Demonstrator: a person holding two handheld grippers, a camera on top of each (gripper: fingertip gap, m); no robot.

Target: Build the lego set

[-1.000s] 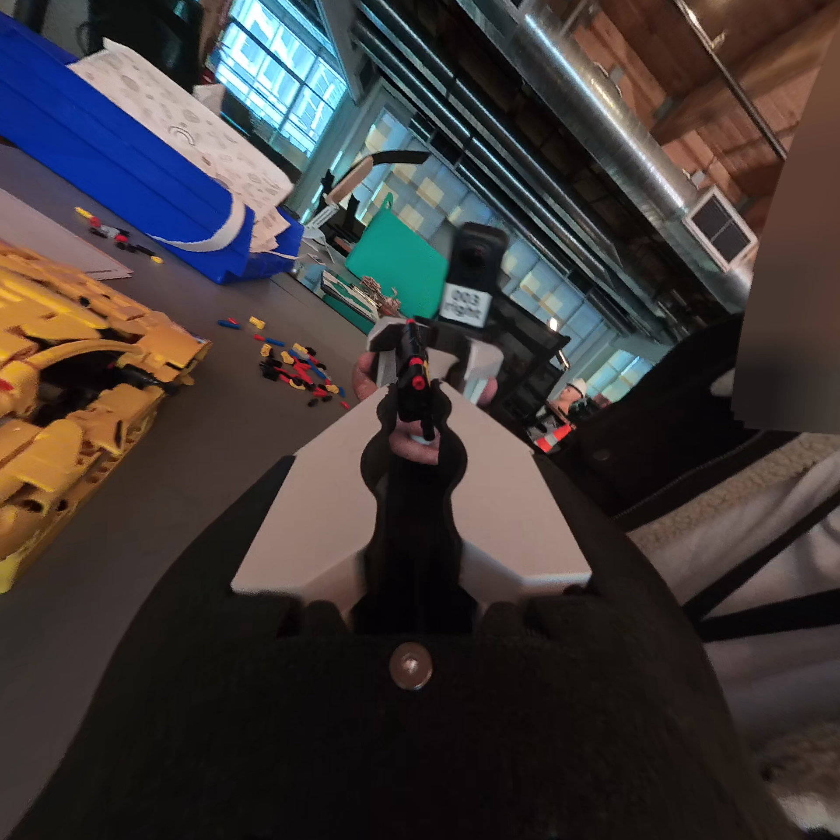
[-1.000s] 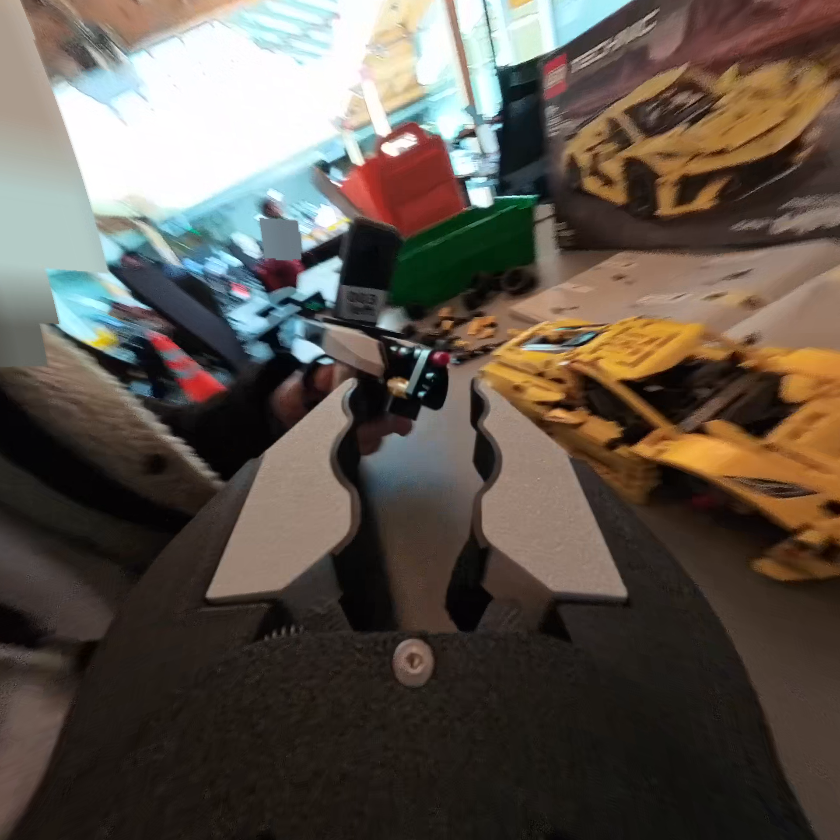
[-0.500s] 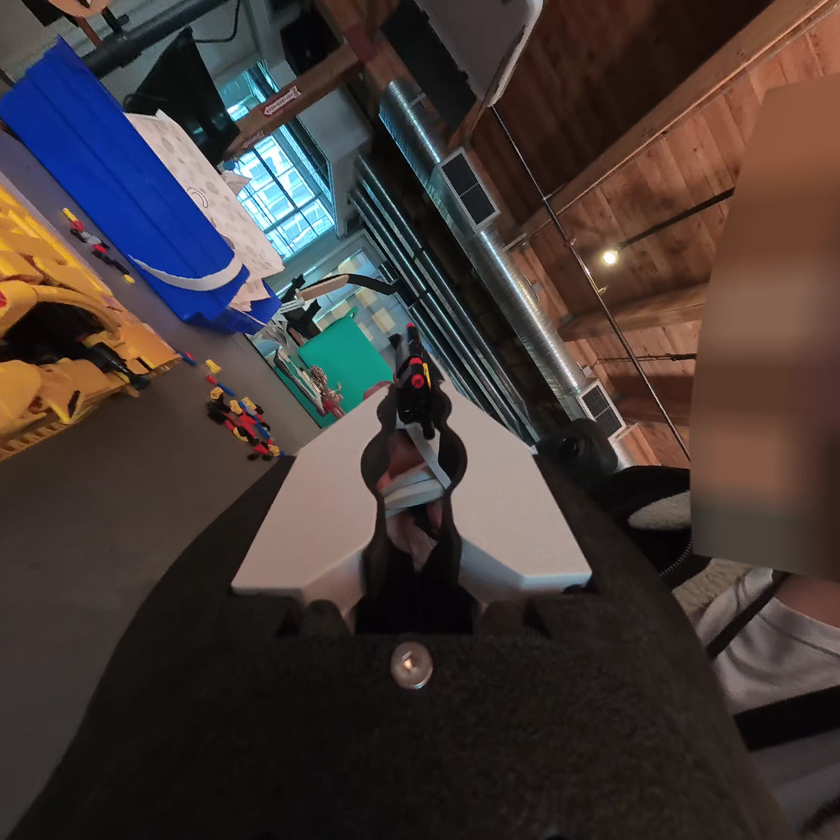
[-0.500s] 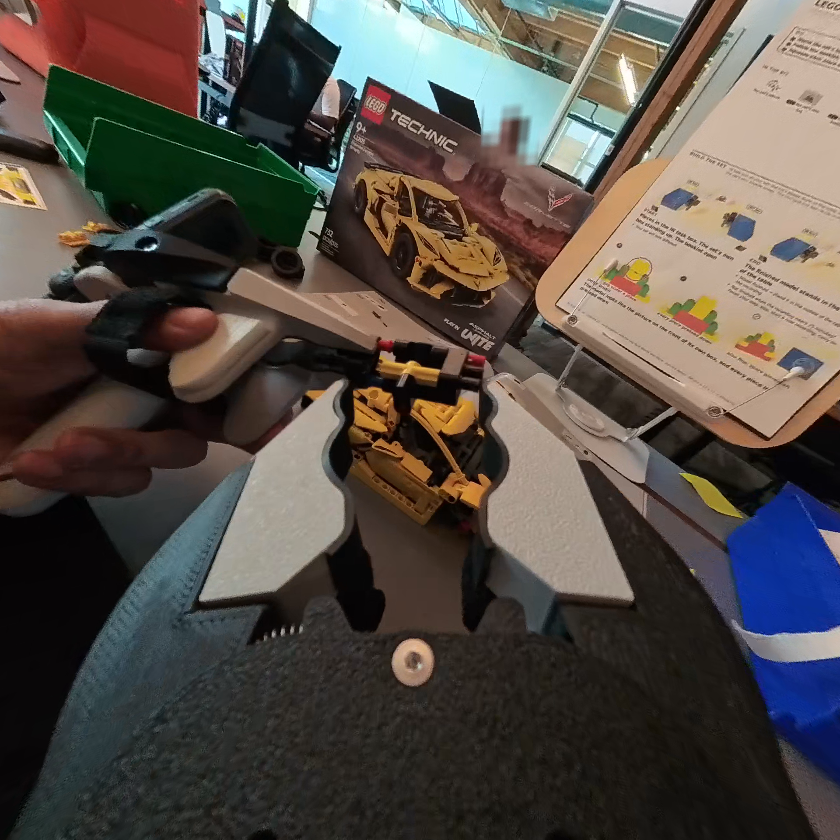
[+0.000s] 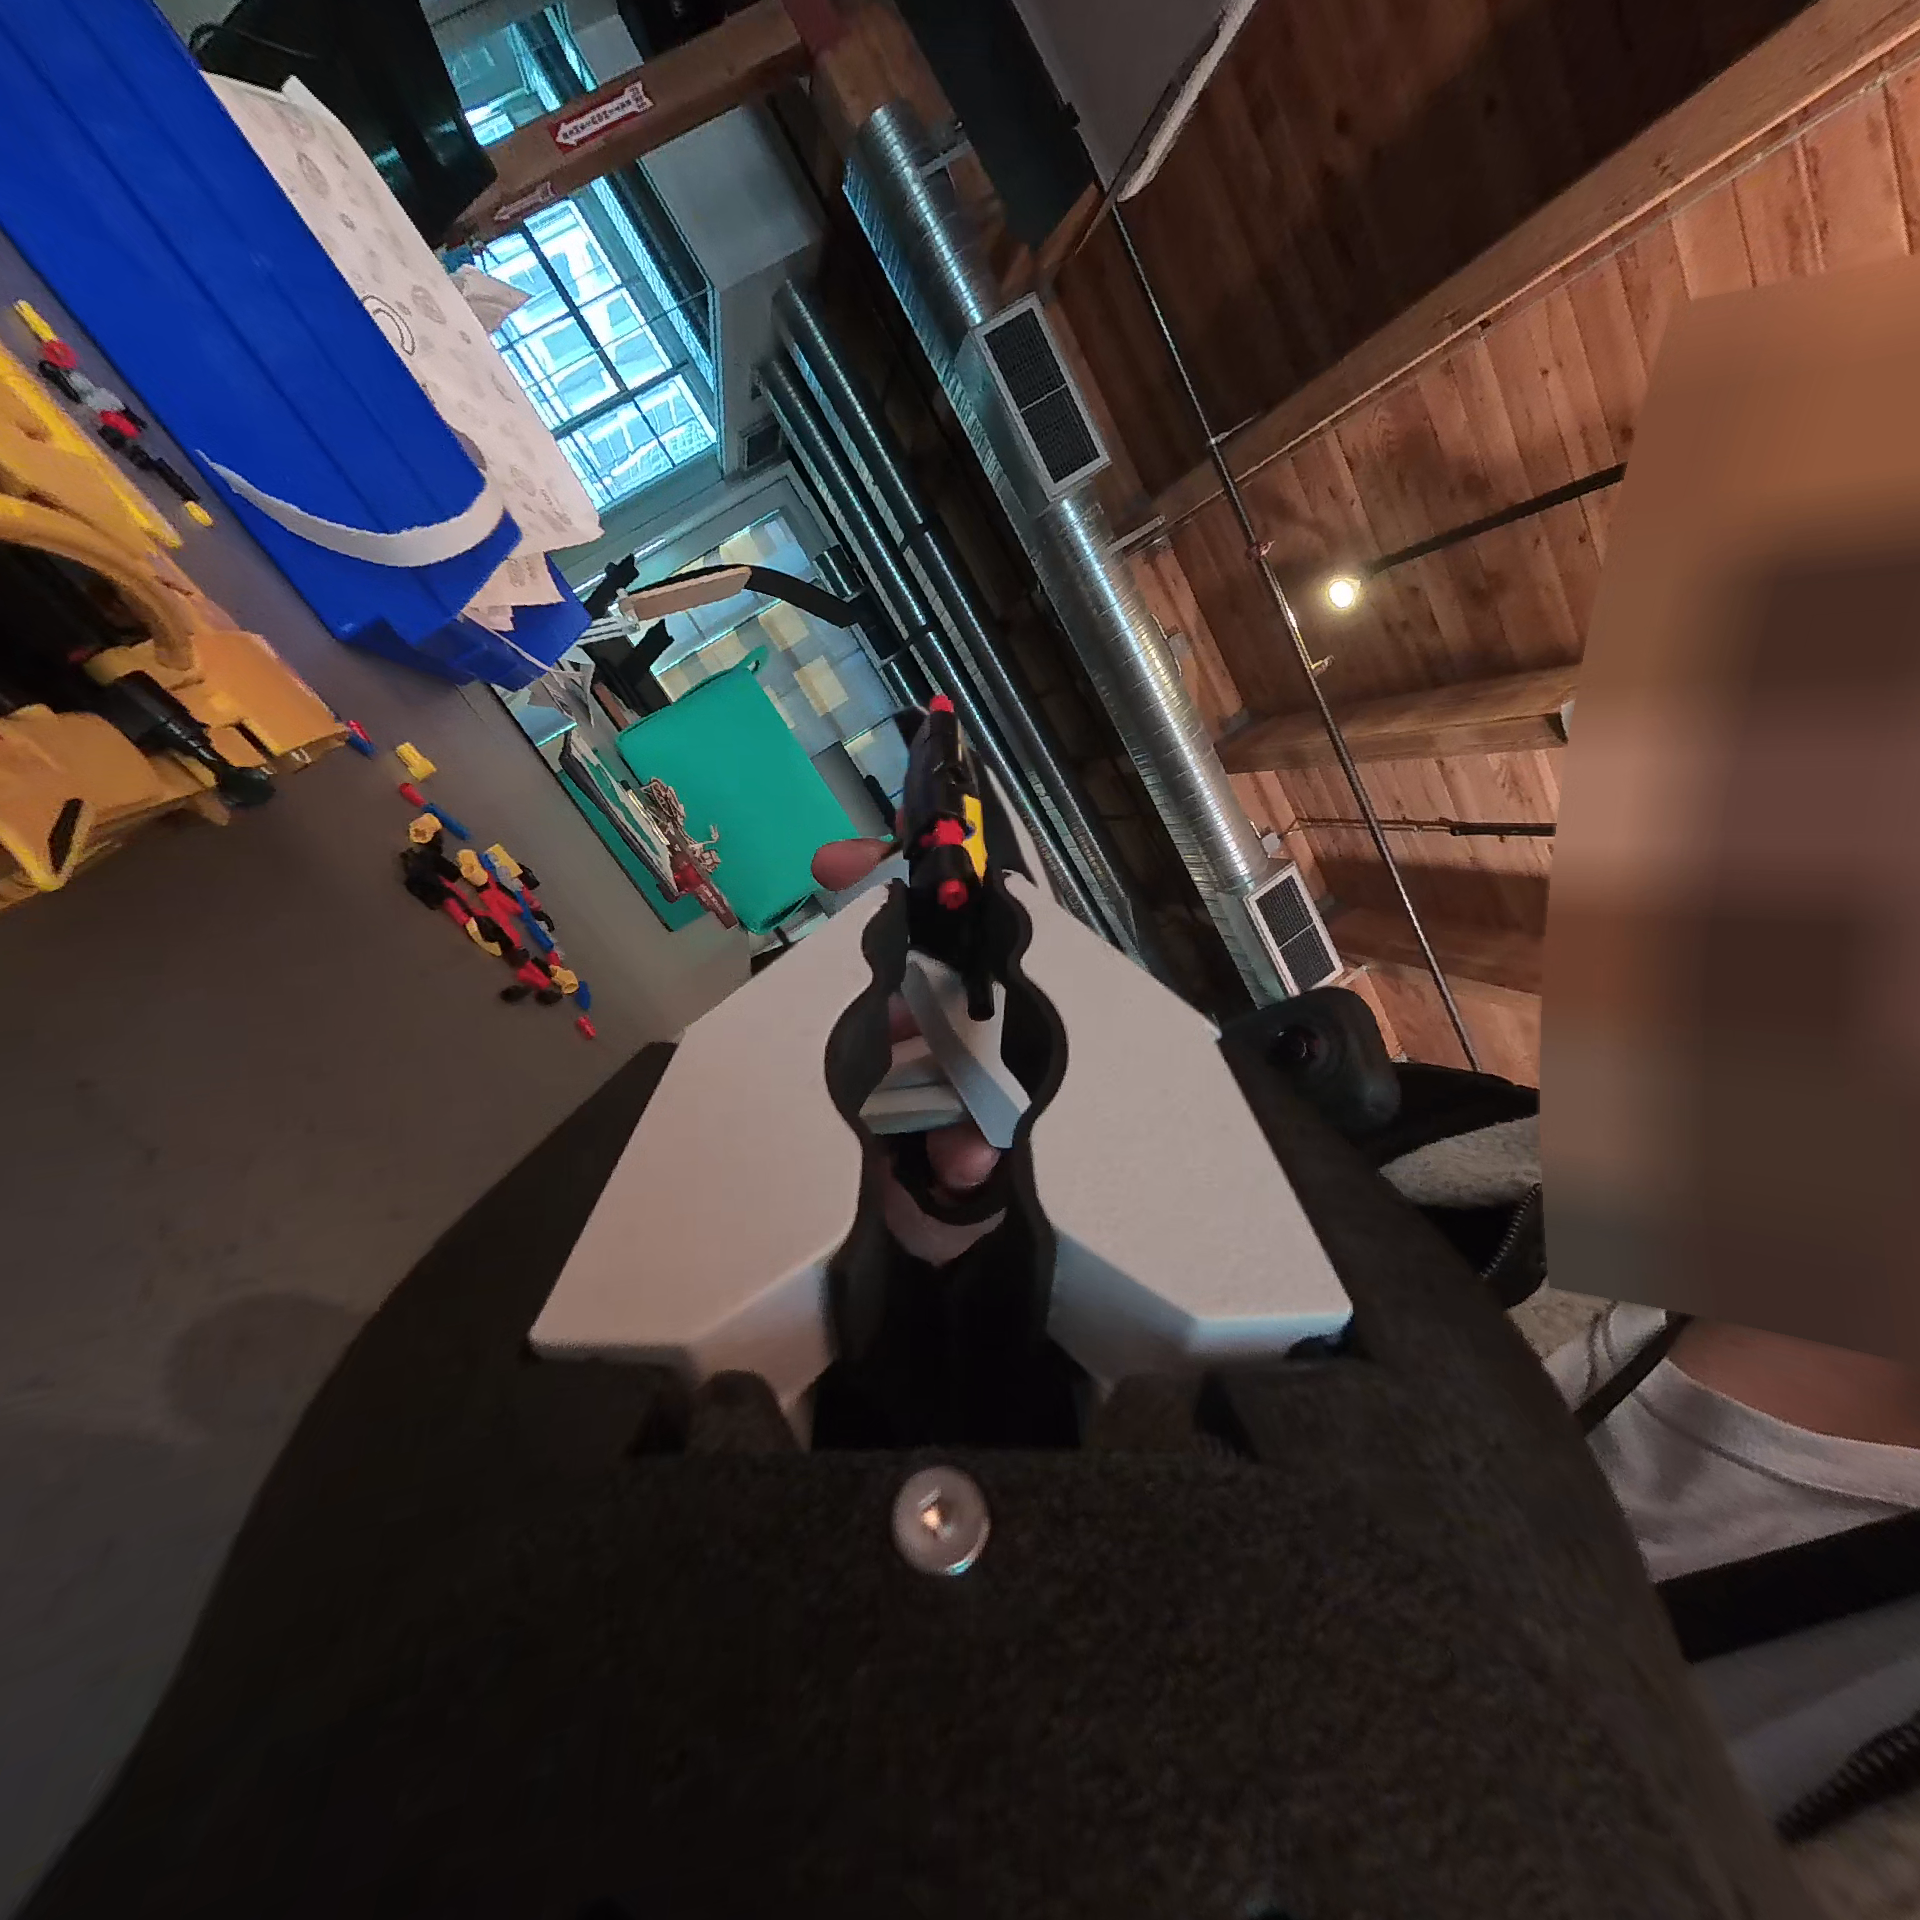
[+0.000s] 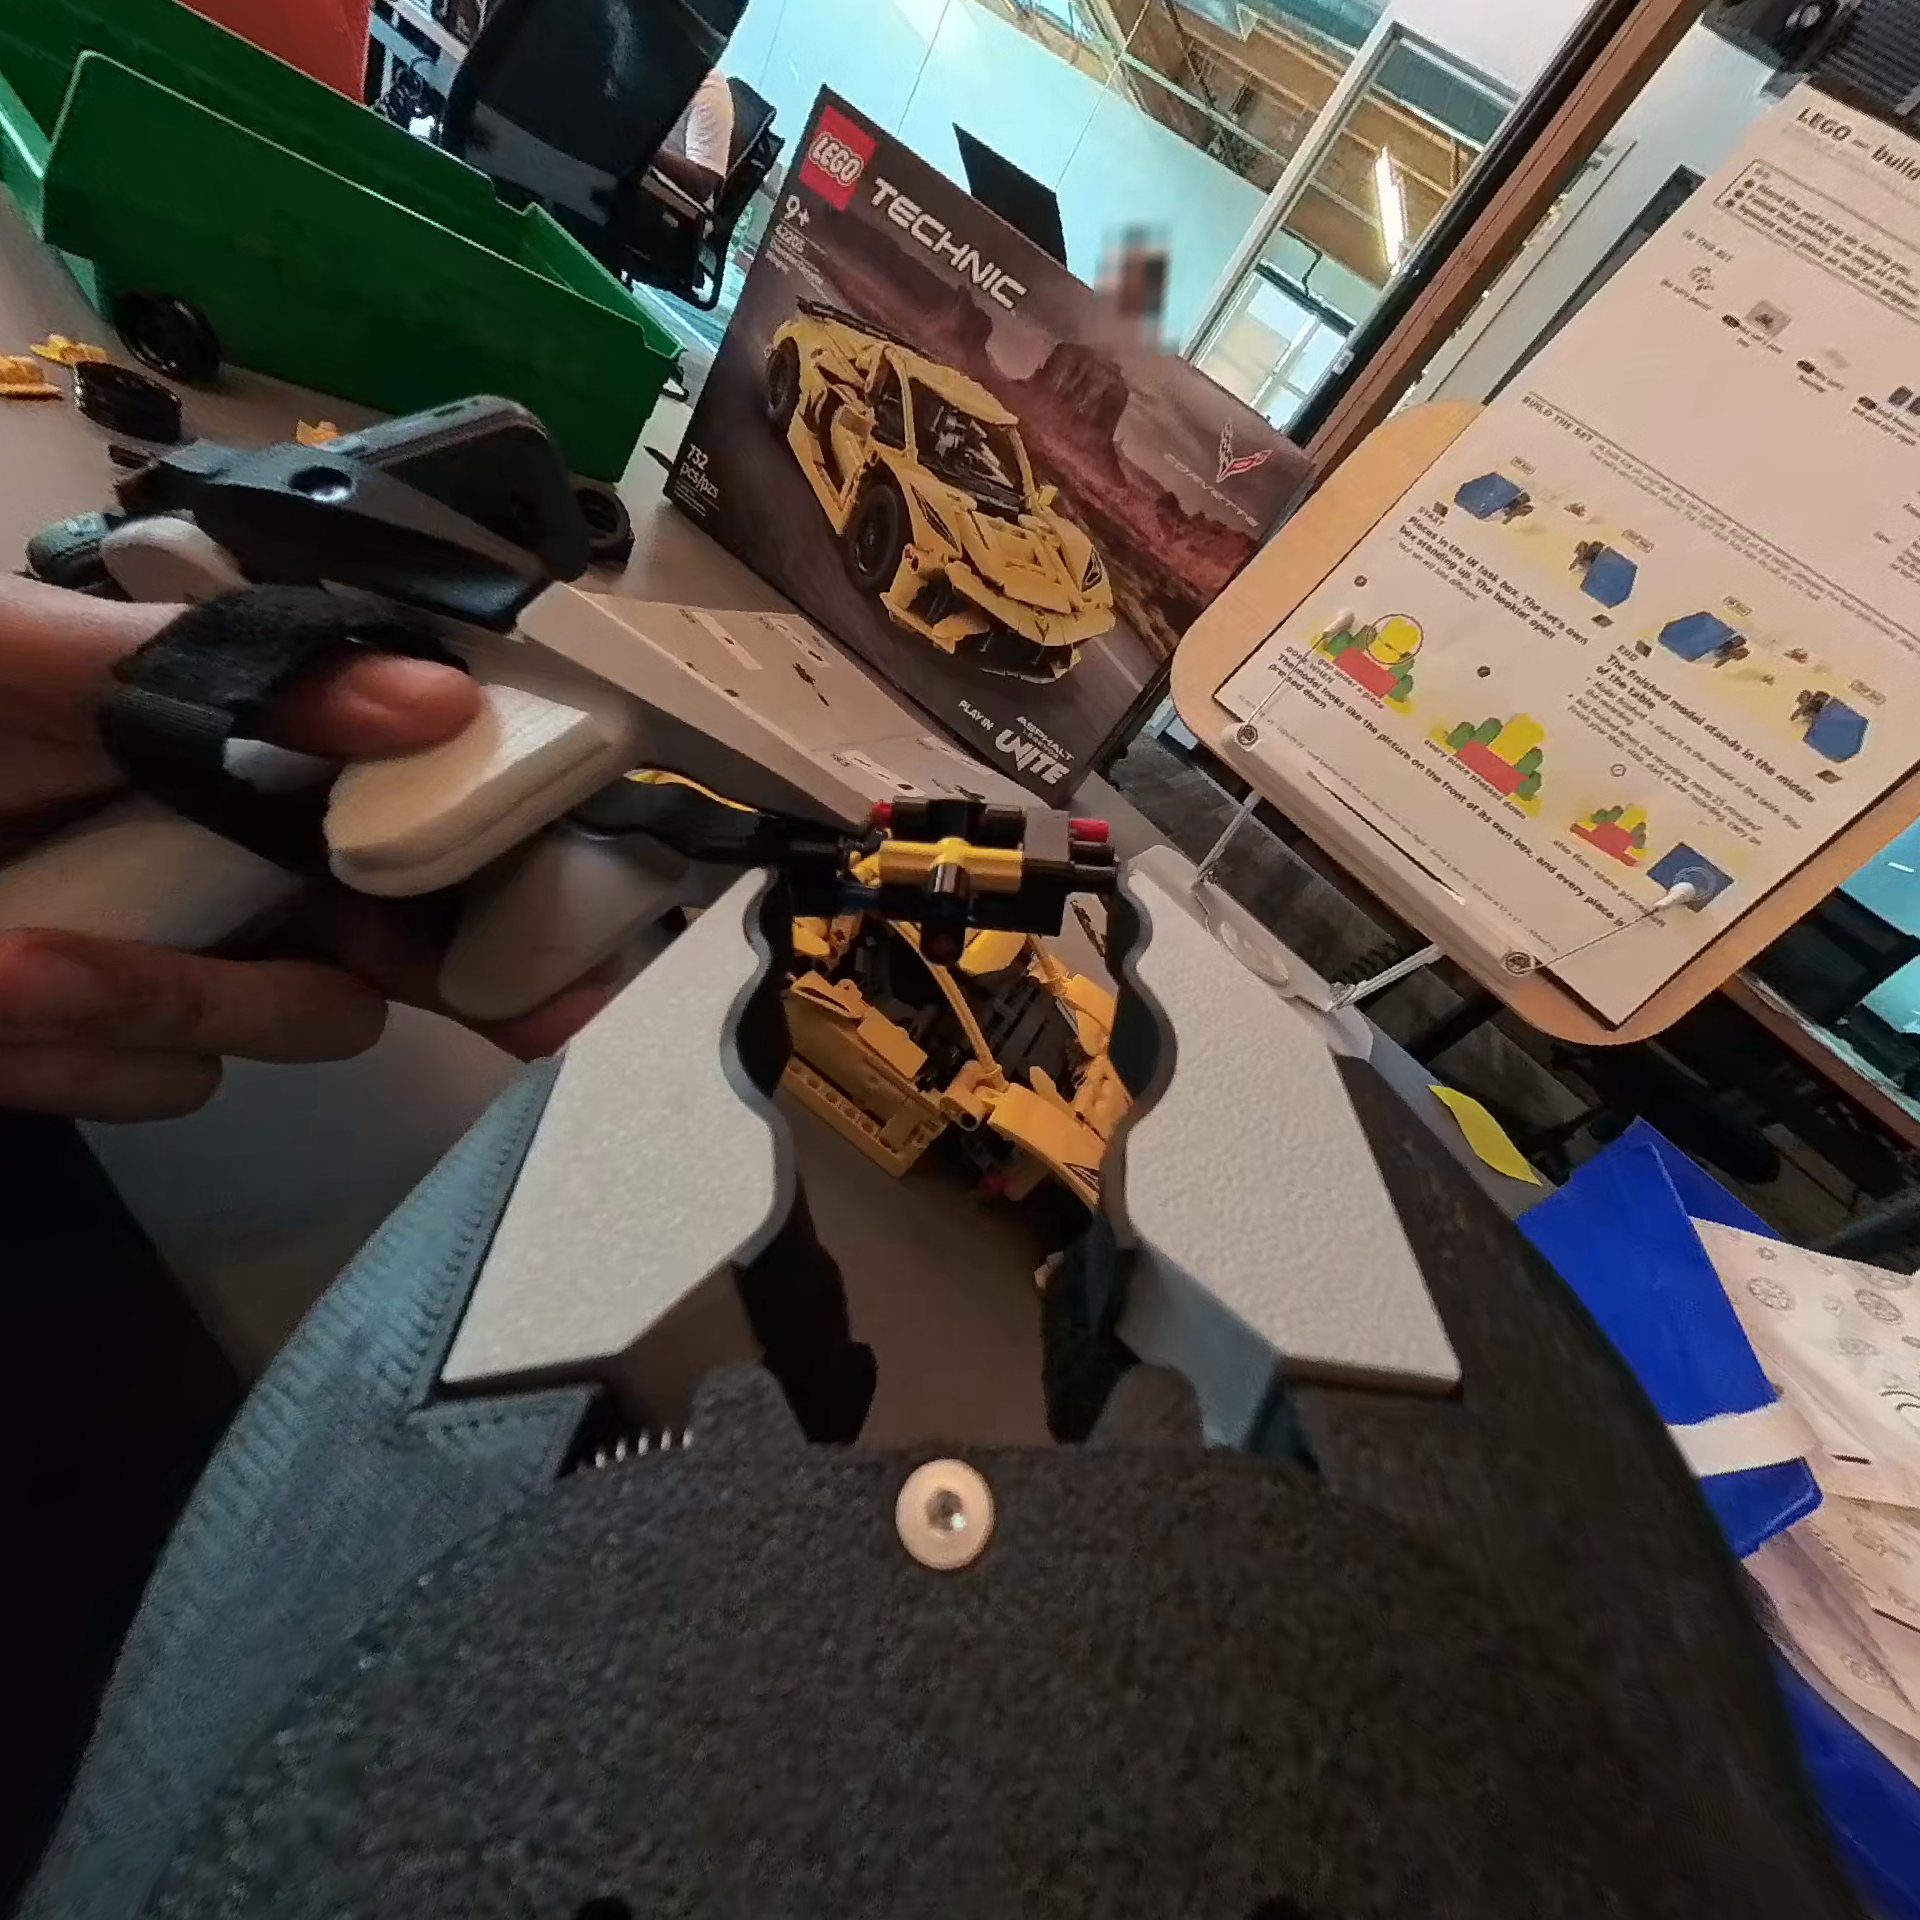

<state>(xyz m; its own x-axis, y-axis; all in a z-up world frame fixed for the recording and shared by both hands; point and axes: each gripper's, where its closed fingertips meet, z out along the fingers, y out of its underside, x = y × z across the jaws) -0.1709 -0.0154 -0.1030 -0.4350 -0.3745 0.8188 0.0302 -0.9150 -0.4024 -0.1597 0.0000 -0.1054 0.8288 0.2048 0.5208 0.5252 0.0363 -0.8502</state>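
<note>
— What's the left gripper point(image 5: 943, 914) got hold of?

— A small black lego assembly point(image 5: 943, 821) with yellow and red pins. The fingers are pinched tight on its lower end, and it's lifted well clear of the grey table point(image 5: 260, 1091).

— And the right gripper point(image 6: 940, 894)?

— Its jaws stand wide apart, nothing between the pads. From its own camera the same little assembly point(image 6: 961, 857) lies crosswise right at its fingertips; I can't tell if they touch it.

— Where's the car?

— The yellow lego car point(image 6: 966, 1049) sits on the table below and beyond both grippers, part-built. Loose lego pieces point(image 5: 494, 914) lie scattered just past its end, near a blue bin point(image 5: 239, 343).

— Anything else around?

— The set's box point(image 6: 966, 468) stands upright behind the car, a green bin point(image 6: 312, 270) to its left, and an instruction sheet point(image 6: 1662, 571) on a wooden stand to its right.
</note>
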